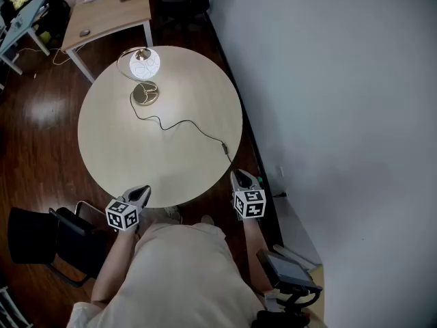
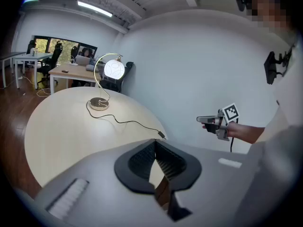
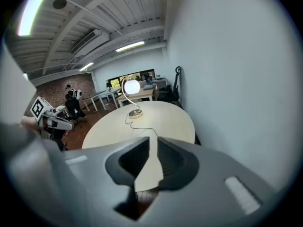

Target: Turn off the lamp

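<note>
The lamp stands at the far side of the round table (image 1: pixel 116 149), its globe (image 1: pixel 145 63) lit above a round brass base (image 1: pixel 145 93). A black cord (image 1: pixel 181 123) runs from the base to the table's right edge, ending in a small dark piece (image 1: pixel 226 149). Both grippers hover at the near edge, far from the lamp. My left gripper (image 1: pixel 140 195) has its tips touching and holds nothing. My right gripper (image 1: pixel 240 180) shows a narrow gap between its jaws, also empty. The lit globe (image 2: pixel 114 69) shows in the left gripper view, and the globe (image 3: pixel 131 86) in the right gripper view.
A white wall (image 1: pixel 341 115) runs close along the table's right side. A wooden desk (image 1: pixel 109 12) stands beyond the lamp. A black chair (image 1: pixel 41 238) sits on the dark wood floor at the near left. The person's torso fills the bottom of the head view.
</note>
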Tool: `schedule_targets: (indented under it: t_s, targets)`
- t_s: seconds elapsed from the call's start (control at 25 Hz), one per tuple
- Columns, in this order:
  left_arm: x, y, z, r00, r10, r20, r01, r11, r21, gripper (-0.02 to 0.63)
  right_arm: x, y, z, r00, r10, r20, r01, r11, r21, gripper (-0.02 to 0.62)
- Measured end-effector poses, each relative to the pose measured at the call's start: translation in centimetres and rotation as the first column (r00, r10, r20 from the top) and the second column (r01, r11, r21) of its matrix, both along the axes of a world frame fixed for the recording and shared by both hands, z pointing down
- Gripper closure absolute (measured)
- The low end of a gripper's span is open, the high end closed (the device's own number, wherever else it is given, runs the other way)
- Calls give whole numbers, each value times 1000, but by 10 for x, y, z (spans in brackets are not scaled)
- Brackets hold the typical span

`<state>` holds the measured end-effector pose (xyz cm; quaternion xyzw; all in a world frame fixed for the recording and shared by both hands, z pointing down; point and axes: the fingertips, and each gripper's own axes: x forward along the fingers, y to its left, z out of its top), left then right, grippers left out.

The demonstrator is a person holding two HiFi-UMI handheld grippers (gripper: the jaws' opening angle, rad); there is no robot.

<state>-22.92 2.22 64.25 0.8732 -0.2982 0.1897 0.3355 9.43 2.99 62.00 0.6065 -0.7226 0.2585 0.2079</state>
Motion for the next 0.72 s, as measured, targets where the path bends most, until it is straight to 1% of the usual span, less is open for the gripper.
schedule_targets:
  t_s: [0.16,0.24,0.4,0.48,0.56,0.72]
  targets:
    - [0,-15,2,998,67,-12,-66,998,8,606,-7,-15,5,999,28,-40,-29,999,-16,551]
    - [1,-19,4,995,93,-30,-93,996,4,606,-12,-20,8,998,31,-60,-32,999,-26,551]
    - [9,-32,1,987,99,-124,-102,995,-13,606,-21,-27,3,995,36,-94,-38,999,-22,551]
    - [16,-44,1,983,115,-141,-117,993,-11,606,-28,-31,-1,994,37,-105,-40,999,-25,551]
    - [22,-46,1,981,126,-151,-130,991,-16,606,-34,-26,0,993,22,-119,-28,998,-49,553]
    - [36,-48,-4,977,125,-175,-132,991,-28,606,-30,-25,4,987,-15,-158,1,996,-88,557]
